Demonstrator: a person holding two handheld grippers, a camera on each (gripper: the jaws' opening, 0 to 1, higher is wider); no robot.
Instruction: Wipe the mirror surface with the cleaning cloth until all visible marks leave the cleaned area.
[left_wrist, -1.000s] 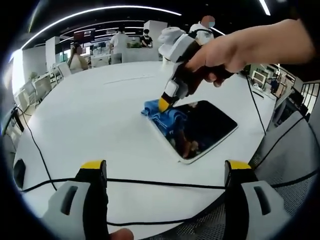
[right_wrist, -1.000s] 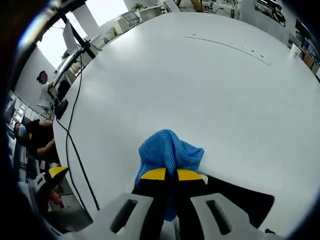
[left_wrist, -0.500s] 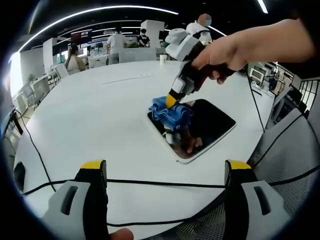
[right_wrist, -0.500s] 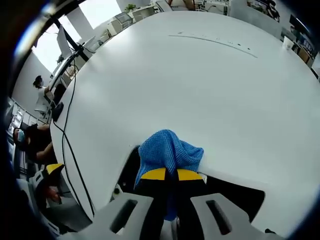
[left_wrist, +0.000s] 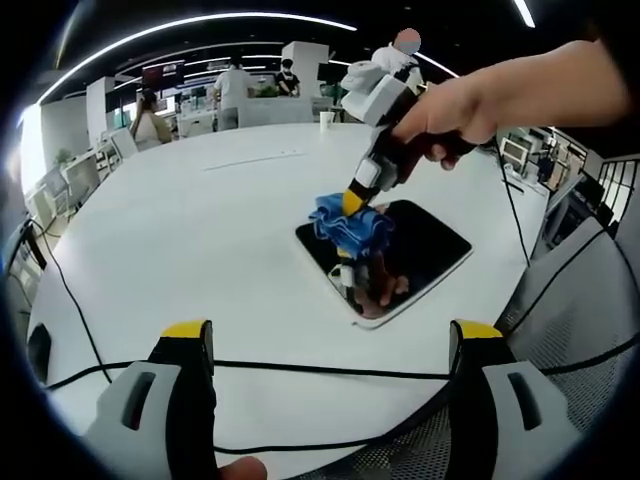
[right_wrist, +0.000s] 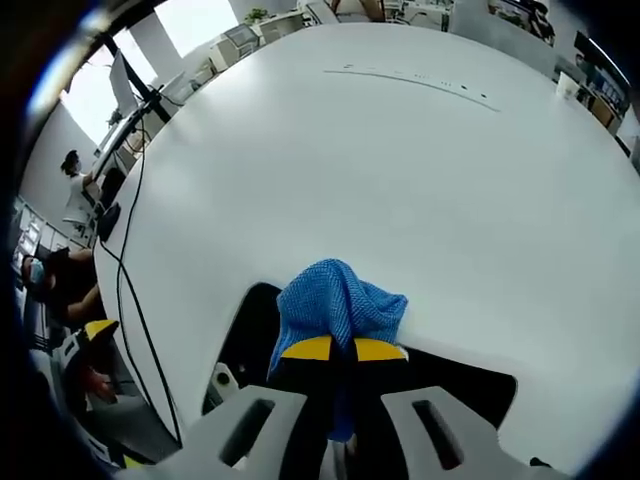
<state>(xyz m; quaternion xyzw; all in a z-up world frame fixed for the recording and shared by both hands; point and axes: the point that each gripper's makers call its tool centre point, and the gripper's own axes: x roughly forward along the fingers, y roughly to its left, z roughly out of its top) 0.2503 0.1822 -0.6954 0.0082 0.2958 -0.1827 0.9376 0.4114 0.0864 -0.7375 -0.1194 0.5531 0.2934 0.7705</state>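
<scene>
A dark rectangular mirror (left_wrist: 420, 250) with a white rim lies flat on the round white table (left_wrist: 190, 220). A crumpled blue cleaning cloth (left_wrist: 350, 222) rests on the mirror's far-left part, and my right gripper (left_wrist: 353, 204), held by a hand, is shut on it from above. In the right gripper view the cloth (right_wrist: 340, 298) bulges out past the closed yellow tips of my right gripper (right_wrist: 343, 349), with the mirror (right_wrist: 248, 335) dark beneath. My left gripper (left_wrist: 330, 335) hovers open near the table's front edge, well short of the mirror.
A black cable (left_wrist: 300, 365) runs across the table just beyond my left jaws, and another (left_wrist: 70, 300) trails down the left side. A paper cup (left_wrist: 326, 116) stands at the far edge. People and desks fill the room behind. A mesh chair (left_wrist: 590, 330) sits at the right.
My right gripper has slid the blue cloth from the mirror's left corner further onto the glass, toward the right. My left gripper has stayed where it was.
</scene>
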